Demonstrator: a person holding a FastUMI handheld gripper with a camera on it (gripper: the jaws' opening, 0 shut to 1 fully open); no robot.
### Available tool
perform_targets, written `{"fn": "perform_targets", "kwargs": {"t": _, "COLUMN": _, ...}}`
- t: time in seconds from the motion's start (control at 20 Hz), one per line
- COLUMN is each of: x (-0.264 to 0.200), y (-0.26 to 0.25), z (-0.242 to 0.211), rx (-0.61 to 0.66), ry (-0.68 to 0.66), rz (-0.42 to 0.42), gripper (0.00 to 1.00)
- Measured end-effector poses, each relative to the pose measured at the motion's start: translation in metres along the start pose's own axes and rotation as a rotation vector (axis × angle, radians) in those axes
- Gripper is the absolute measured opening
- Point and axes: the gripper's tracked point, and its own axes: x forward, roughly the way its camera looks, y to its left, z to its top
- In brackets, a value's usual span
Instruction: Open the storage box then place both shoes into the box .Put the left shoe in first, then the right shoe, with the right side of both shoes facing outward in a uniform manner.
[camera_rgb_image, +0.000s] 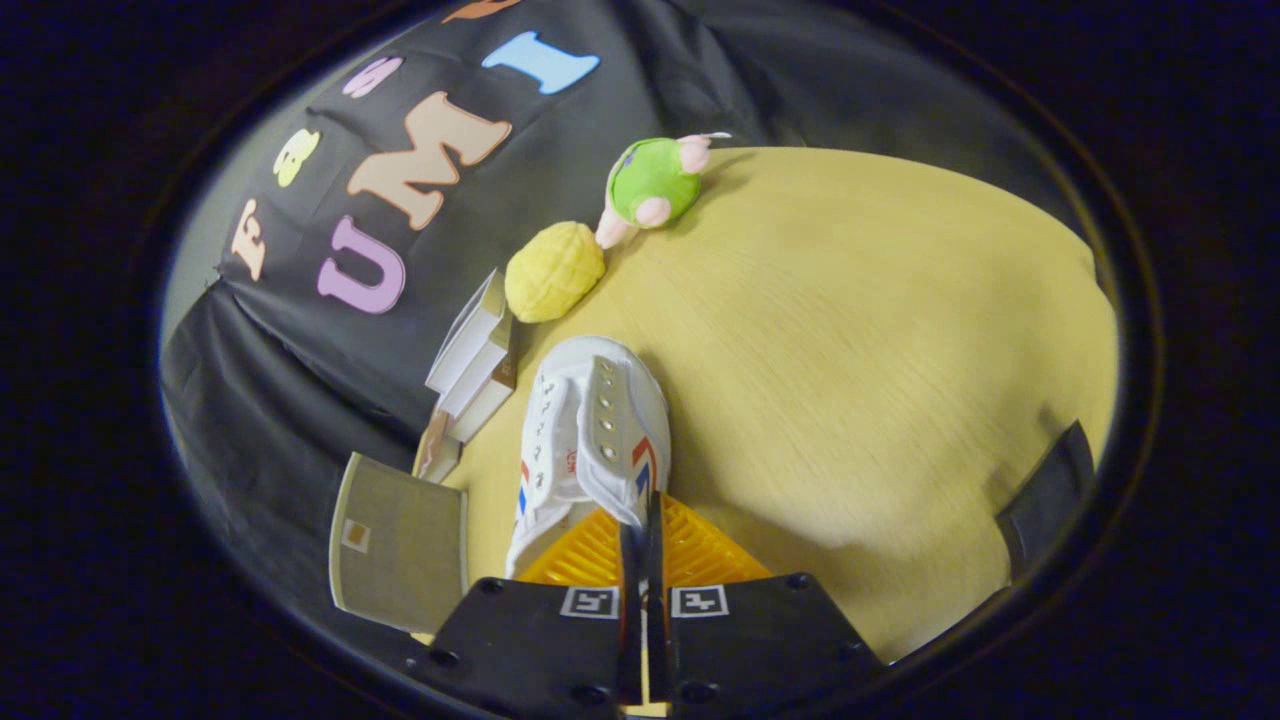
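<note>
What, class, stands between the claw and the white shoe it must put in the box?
Nothing visible. The claw is shut on the side wall of the white shoe, both fingers pinching it directly. The yellow plush and green plush toy lie beyond the shoe's toe, out of the way.

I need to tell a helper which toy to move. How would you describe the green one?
On the wooden table, look beyond the white shoe pinched in the closed gripper. The green plush toy sits beside a yellow plush; only it has pink feet.
</note>
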Motion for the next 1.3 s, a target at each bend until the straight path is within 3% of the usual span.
{"fn": "perform_targets", "kwargs": {"t": 0.45, "x": -0.002, "y": 0.025, "z": -0.010, "rx": 0.158, "ry": 0.020, "rz": 0.121, "gripper": 0.04}}
{"fn": "perform_targets", "kwargs": {"t": 1.0, "x": -0.008, "y": 0.071, "z": -0.035, "rx": 0.037, "ry": 0.040, "rz": 0.193, "gripper": 0.04}}
{"fn": "perform_targets", "kwargs": {"t": 1.3, "x": -0.010, "y": 0.097, "z": -0.053, "rx": 0.049, "ry": 0.077, "rz": 0.266, "gripper": 0.04}}
